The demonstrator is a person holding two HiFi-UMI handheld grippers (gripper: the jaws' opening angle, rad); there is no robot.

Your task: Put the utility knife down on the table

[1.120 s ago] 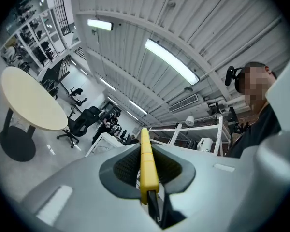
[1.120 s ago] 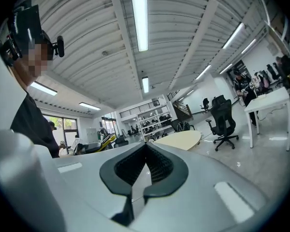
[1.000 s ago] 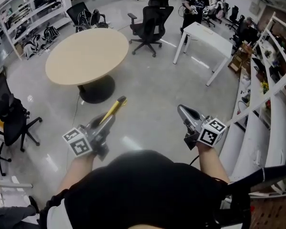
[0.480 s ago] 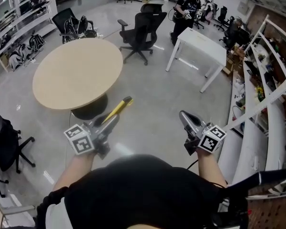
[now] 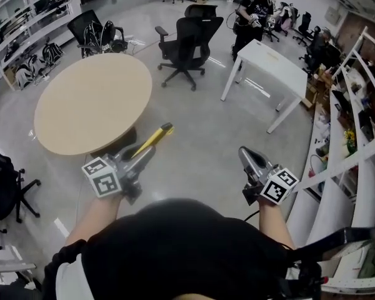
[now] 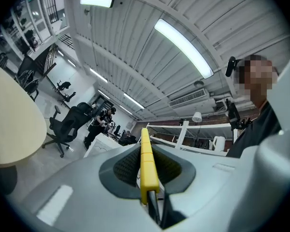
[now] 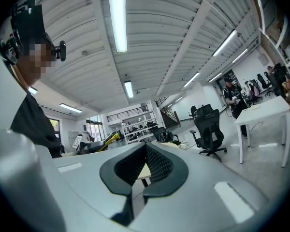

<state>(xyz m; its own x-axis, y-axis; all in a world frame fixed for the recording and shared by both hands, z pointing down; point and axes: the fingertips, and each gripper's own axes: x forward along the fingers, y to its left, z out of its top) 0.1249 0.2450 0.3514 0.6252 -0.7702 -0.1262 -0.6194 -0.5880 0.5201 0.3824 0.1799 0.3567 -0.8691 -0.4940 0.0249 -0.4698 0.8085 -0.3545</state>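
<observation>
The yellow utility knife (image 5: 152,140) sticks forward out of my left gripper (image 5: 145,152), which is shut on its rear end and held level in the air. In the left gripper view the knife (image 6: 148,166) runs straight between the two dark pads (image 6: 128,166). The round beige table (image 5: 90,102) lies ahead and to the left of the knife's tip, its edge also at the left of the left gripper view (image 6: 9,124). My right gripper (image 5: 243,152) hovers over the floor, shut with nothing in it (image 7: 145,147). From the right gripper view the knife (image 7: 109,138) shows off to the left.
Black office chairs (image 5: 186,39) stand beyond the round table, another (image 5: 6,186) at the left. A white rectangular table (image 5: 270,61) stands at the back right with a person (image 5: 253,8) behind it. Shelving runs along the right wall (image 5: 356,136) and the far left (image 5: 25,24).
The whole view has advanced across the floor: the round table now sits nearer and further left. Both grippers keep their pose, the knife still clamped in the left one.
</observation>
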